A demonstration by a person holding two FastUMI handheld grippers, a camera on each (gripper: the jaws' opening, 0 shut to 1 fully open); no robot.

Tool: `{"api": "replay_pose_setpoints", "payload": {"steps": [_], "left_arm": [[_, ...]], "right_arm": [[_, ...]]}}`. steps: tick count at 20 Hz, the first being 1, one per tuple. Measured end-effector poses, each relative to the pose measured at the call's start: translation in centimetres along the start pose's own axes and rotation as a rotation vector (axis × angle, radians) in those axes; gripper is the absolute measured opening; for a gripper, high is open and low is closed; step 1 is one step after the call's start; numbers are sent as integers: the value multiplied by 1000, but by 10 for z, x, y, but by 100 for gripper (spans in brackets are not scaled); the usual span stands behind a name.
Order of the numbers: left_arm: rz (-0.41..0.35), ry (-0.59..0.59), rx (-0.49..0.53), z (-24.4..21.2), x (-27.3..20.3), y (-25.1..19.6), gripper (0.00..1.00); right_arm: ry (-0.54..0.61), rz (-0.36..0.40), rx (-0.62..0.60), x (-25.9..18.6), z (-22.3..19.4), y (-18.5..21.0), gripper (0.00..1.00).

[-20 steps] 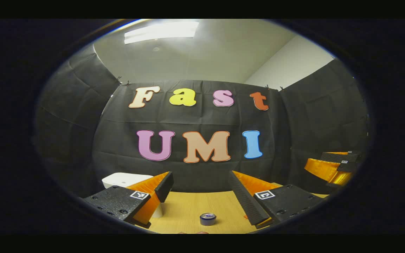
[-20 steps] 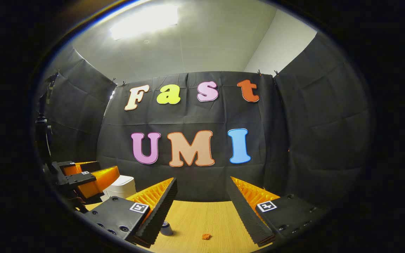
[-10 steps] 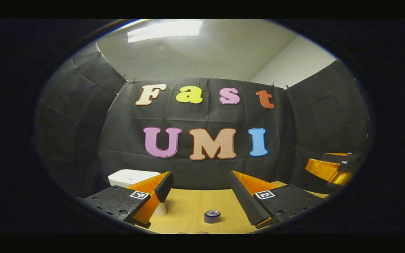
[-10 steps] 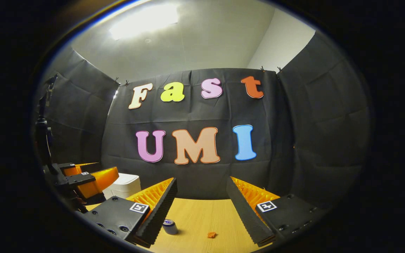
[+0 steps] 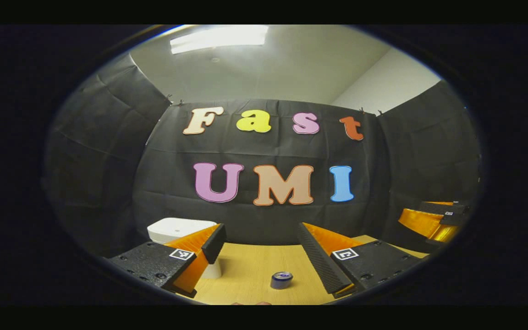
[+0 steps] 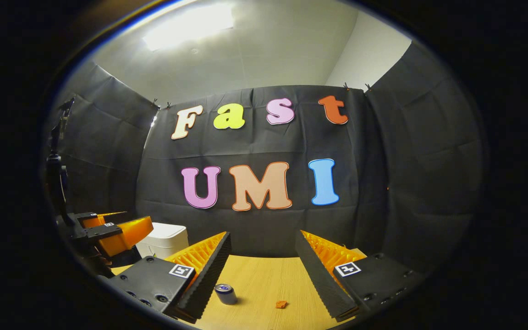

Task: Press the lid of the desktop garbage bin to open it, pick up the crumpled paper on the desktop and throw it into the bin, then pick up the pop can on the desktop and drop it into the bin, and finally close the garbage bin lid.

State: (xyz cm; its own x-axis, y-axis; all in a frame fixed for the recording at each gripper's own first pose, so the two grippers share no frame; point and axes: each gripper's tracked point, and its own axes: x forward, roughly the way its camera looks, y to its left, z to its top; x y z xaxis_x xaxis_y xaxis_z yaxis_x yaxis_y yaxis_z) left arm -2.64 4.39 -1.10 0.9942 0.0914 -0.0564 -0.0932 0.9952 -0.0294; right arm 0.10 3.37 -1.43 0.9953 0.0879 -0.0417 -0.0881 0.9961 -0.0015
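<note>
A white garbage bin (image 5: 179, 228) with its lid down stands at the back left of the wooden desktop (image 5: 250, 263). The left gripper (image 5: 260, 231) is open and hangs above the desktop, its left finger in front of the bin's right side. A blue pop can (image 5: 282, 279) stands upright below and between its fingers. In the right gripper view the bin (image 6: 167, 237), the can (image 6: 225, 293) and a small orange crumpled paper (image 6: 282, 304) lie ahead. The right gripper (image 6: 262, 237) is open and holds nothing.
The left gripper (image 6: 110, 231) shows at the left of the right gripper view, close to the bin. The right gripper (image 5: 433, 219) shows at the right edge of the left gripper view. A dark stand (image 6: 57, 160) rises at the far left.
Both views have shifted a little: bin, can and paper now sit slightly further right and higher in view. Both grippers stay open as before.
</note>
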Motion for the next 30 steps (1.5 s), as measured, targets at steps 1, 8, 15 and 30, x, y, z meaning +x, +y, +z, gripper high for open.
{"api": "replay_pose_setpoints", "payload": {"steps": [1, 8, 15, 30], "left_arm": [[4, 4, -4, 0, -1, 3, 92], [25, -10, 6, 3, 11, 37, 93], [70, -49, 20, 23, 59, 110, 76], [110, 249, 9, -115, 175, 218, 0]], "right_arm": [[3, 2, 0, 0, -1, 1, 95], [18, -4, 0, 0, -8, 10, 95], [41, -57, 1, -1, -19, 12, 95], [157, -208, -38, -6, -59, 14, 95]]}}
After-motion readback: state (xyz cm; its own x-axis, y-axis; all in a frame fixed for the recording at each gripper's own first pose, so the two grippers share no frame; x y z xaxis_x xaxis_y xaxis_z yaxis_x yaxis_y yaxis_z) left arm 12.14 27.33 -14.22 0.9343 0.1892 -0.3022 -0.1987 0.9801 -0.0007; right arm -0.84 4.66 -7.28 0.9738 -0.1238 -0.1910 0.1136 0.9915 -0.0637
